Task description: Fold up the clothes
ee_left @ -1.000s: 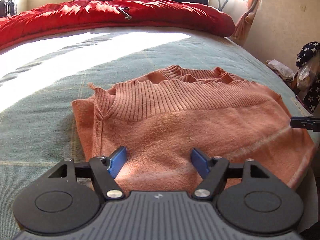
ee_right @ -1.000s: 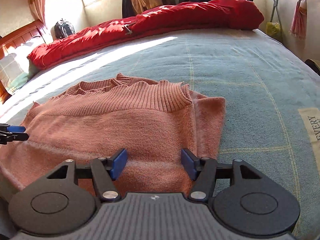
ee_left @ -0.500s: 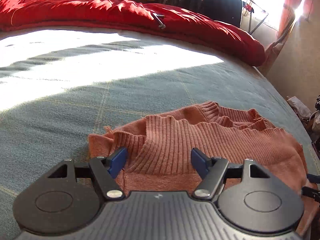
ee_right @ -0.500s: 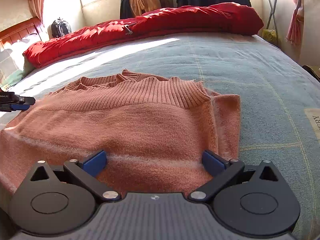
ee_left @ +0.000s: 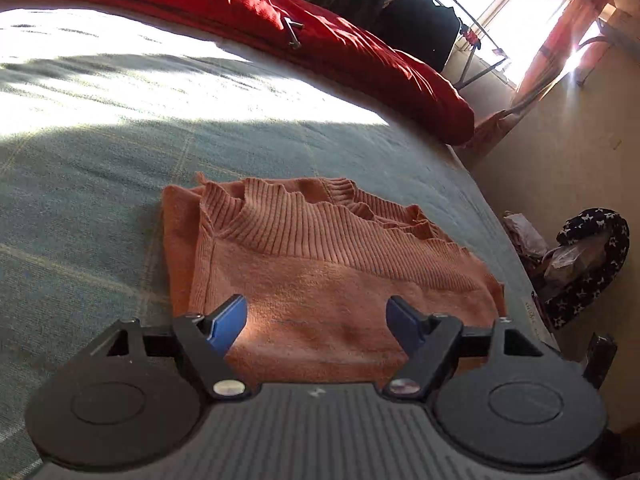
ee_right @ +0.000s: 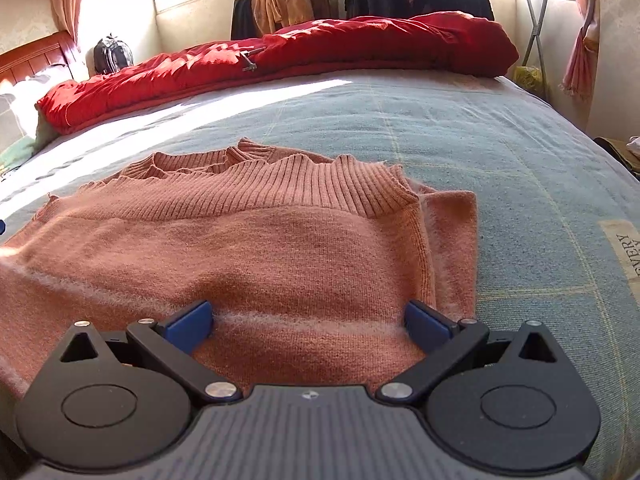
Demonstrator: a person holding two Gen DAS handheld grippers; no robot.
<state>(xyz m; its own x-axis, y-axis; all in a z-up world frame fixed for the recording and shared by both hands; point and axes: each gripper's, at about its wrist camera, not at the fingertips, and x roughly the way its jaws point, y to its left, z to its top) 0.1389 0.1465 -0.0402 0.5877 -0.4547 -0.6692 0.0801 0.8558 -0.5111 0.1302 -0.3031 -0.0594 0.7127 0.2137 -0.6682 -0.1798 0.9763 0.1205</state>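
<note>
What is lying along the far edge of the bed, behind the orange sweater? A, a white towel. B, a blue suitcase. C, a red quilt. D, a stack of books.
C: a rumpled red quilt stretches along the far side of the bed, beyond the orange sweater.

Hard sun from the window [ee_left: 520, 20] at one o'clock glares across the bed [ee_left: 120, 80]; fisheye bends edges; focus sharp.

A bedroom — bed [ee_right: 500, 152], red duvet [ee_right: 360, 48], clothes rack [ee_right: 536, 4].
</note>
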